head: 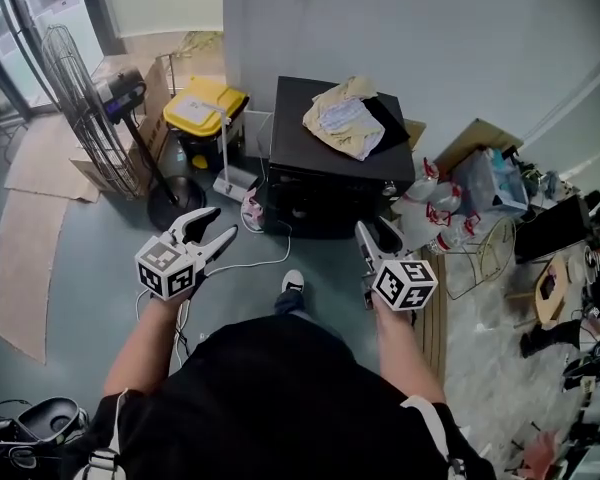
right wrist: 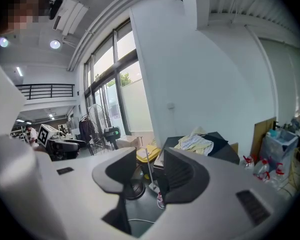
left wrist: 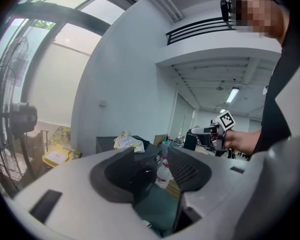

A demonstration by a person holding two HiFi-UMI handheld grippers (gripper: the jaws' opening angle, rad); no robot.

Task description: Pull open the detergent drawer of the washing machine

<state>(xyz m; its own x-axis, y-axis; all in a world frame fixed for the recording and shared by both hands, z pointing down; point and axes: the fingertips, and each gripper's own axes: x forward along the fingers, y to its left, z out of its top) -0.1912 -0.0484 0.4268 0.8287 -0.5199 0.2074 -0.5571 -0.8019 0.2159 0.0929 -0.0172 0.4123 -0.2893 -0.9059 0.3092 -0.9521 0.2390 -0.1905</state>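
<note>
Hanging empty, jaws apart, left gripper (head: pixel 220 222) and right gripper (head: pixel 377 230) risked missing the centre-frame washing machine (head: pixel 330 158)'s unseen drawer.

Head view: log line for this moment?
left gripper: open, empty | right gripper: open, empty | washing machine: untouched, cloth on top

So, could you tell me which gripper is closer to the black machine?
The right gripper: it is held just before the right front corner of the black machine, while the left gripper is off to its left, nearer the fan base.
</note>
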